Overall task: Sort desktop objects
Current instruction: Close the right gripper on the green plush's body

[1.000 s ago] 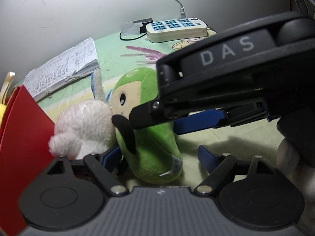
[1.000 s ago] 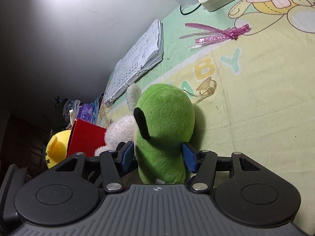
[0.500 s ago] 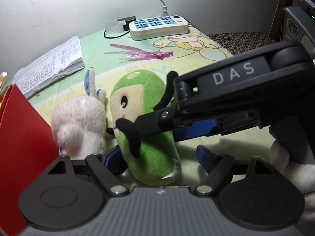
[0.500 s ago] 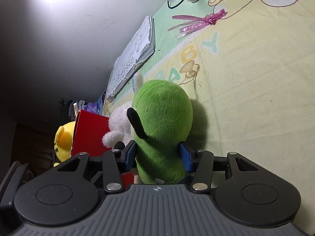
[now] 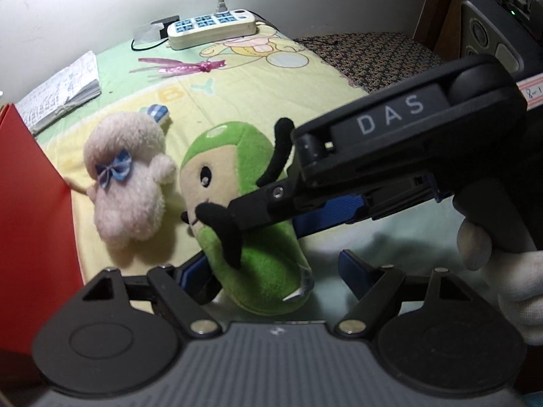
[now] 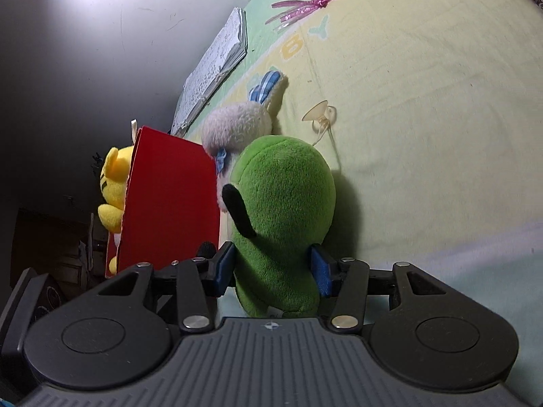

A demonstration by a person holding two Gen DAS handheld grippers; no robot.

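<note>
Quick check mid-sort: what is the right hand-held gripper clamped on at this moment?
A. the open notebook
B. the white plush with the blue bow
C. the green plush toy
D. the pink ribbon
C: the right hand-held gripper has its blue pads pressed against both sides of the green plush toy, while the white plush lies beside it, ungripped.

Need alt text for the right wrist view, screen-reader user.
The right gripper is shut on a green plush toy, its blue pads pressing both sides. To the left stand a red box with a yellow plush behind it; a white plush and an open notebook lie beyond on a cartoon-print cloth.
</note>
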